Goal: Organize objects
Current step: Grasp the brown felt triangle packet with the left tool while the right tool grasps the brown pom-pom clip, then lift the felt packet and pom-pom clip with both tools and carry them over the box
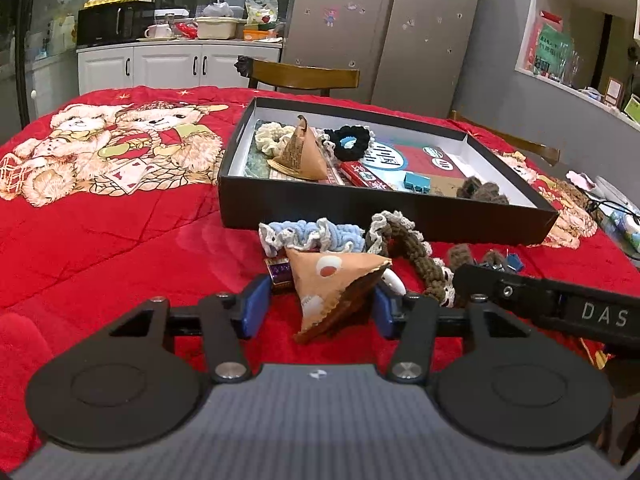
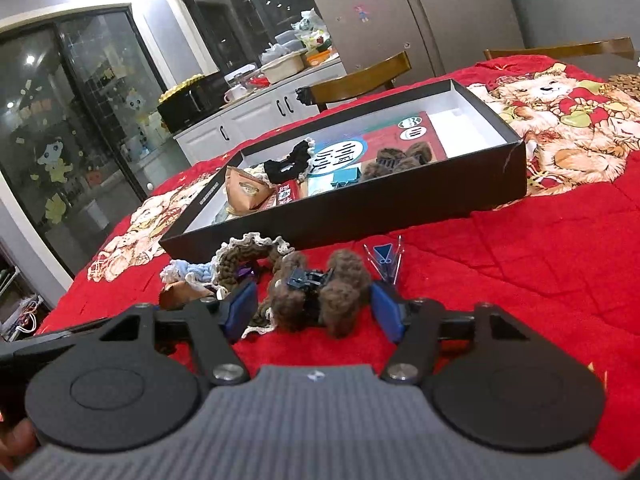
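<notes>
On the red blanket of the table [image 1: 100, 240], just in front of the near wall of the black box [image 1: 360, 212], the loose things lay in one small heap. The orange triangular pouch [image 1: 336, 288] stood straight ahead of the left hand-held gripper [image 1: 316, 310], between its two blue pads. The right pad seemed to touch the edge of the pouch, while the left pad [image 1: 252, 308] stood a little apart from it, so this gripper was released and not yet grasping. The long axis of the pouch ran from near to far, with one point towards the box.

The brown fuzzy hair clip [image 2: 320, 300] lay between the pads of the right hand-held gripper [image 2: 314, 308], its two fluffy lobes side by side across the opening. A narrow gap showed on each side, so this gripper was also released. Each thing was nearer to its own hand, and the box lay directly beyond both. In my judgement, each gripper needed only to close, then lift forward over the wall.
</notes>
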Demonstrator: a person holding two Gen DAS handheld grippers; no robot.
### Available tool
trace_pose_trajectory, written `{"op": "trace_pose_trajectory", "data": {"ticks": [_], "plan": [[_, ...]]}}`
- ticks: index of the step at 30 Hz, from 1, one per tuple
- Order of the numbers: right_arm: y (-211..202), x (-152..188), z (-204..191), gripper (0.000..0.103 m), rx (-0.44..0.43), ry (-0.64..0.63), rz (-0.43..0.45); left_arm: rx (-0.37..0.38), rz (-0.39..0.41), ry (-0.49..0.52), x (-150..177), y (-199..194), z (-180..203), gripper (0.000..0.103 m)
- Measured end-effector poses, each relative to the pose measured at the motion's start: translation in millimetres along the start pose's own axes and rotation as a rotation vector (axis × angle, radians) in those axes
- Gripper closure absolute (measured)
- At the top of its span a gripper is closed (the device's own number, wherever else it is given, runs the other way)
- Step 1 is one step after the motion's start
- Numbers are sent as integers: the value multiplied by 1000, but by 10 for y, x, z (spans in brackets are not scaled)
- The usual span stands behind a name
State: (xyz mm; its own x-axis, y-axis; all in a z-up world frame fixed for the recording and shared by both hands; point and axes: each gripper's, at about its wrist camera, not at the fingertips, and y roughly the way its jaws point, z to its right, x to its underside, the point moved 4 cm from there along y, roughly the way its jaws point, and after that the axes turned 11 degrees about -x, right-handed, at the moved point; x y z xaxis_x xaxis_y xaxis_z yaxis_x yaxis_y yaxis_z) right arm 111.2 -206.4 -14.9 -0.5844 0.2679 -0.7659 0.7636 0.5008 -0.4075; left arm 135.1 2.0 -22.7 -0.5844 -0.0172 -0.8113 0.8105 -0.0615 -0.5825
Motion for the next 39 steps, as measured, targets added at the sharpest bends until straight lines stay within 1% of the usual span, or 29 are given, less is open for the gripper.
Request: {"op": "trace_pose_trajectory", "data": {"ticks": [3, 5, 6, 7, 10, 12, 18, 20, 22, 26, 29, 35, 39], "plan": [[-12, -6, 61, 30, -28, 49, 22, 3, 1, -10, -2, 2, -10, 45], [-11, -8, 76, 30, -35, 63, 27, 5, 2, -16, -2, 1, -16, 49], [-11, -7, 72, 32, -33, 60, 26, 3, 3, -15, 0, -3, -15, 53], [-11, -8, 67, 37, -29, 56, 25, 0, 5, -10, 1, -8, -8, 57], [-14, -13, 73, 49, -21, 50, 20, -21, 12, 7, 10, -31, 16, 63], [-19, -22, 92, 53, -20, 52, 20, -31, 18, 13, 18, -51, 18, 65], [-26, -17, 82, 57, -18, 30, 7, -53, 23, 9, 23, -77, -8, 65], [-35, -15, 73, 59, -18, 22, 3, -72, 30, 13, 27, -98, -7, 65], [-43, -14, 63, 64, -22, 13, -1, -94, 39, 24, 35, -132, -3, 65], [-50, -16, 49, 64, -24, 3, -3, -94, 71, 51, 58, -225, 40, 65], [-44, -15, 33, 65, -24, -4, -1, -88, 76, 74, 75, -254, 90, 65], [-55, -21, 17, 66, -24, -14, 8, -87, 57, 52, 83, -229, 66, 65], [-72, -23, 0, 66, -21, -27, 16, -96, 72, 55, 87, -255, 68, 65]]}}
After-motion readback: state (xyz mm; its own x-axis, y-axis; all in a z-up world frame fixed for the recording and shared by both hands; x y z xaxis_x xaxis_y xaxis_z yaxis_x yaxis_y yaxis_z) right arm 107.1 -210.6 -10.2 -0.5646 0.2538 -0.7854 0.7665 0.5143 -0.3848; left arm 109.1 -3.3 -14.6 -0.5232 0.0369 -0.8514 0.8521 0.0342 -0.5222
